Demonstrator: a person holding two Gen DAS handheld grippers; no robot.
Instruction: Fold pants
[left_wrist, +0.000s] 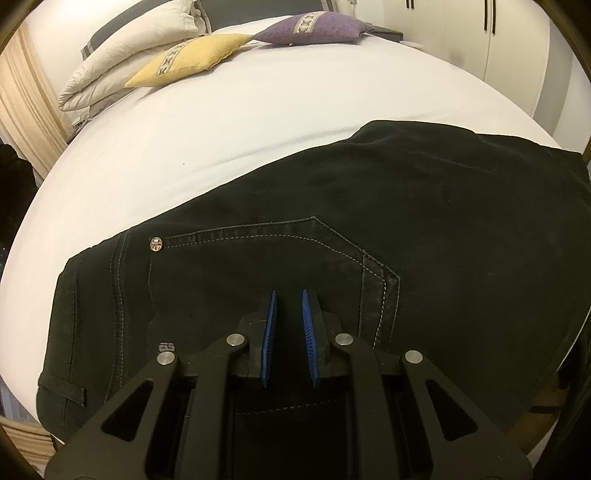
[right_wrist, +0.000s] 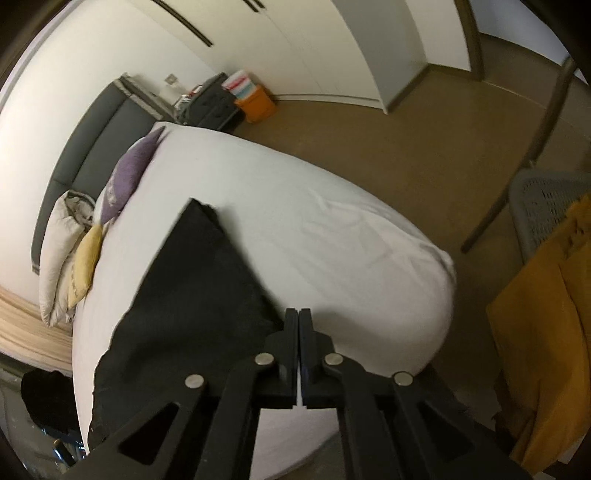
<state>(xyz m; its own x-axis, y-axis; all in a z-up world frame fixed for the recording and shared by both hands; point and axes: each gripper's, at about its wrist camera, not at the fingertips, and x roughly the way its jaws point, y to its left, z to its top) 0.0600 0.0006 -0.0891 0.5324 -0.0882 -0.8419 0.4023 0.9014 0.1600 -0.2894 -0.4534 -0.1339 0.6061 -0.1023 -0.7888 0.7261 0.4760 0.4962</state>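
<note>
Black pants (left_wrist: 406, 221) lie flat on the white bed (left_wrist: 184, 147), folded along their length, with a back pocket and a rivet facing up. My left gripper (left_wrist: 288, 291) hovers over that pocket. Its blue pads (left_wrist: 271, 325) stand a narrow gap apart and no fabric rises between them. In the right wrist view the pants (right_wrist: 192, 280) run as a dark strip across the bed (right_wrist: 332, 240). My right gripper (right_wrist: 298, 312) is shut, its tips right at the strip's near right edge. Nothing shows between its jaws.
Yellow (left_wrist: 192, 59) and purple (left_wrist: 314, 27) cushions and white pillows (left_wrist: 129, 55) sit at the head of the bed. Right of the bed, over brown floor, stands a grey basket (right_wrist: 546, 199) draped with orange cloth (right_wrist: 546, 332). White wardrobes (right_wrist: 332, 44) line the far wall.
</note>
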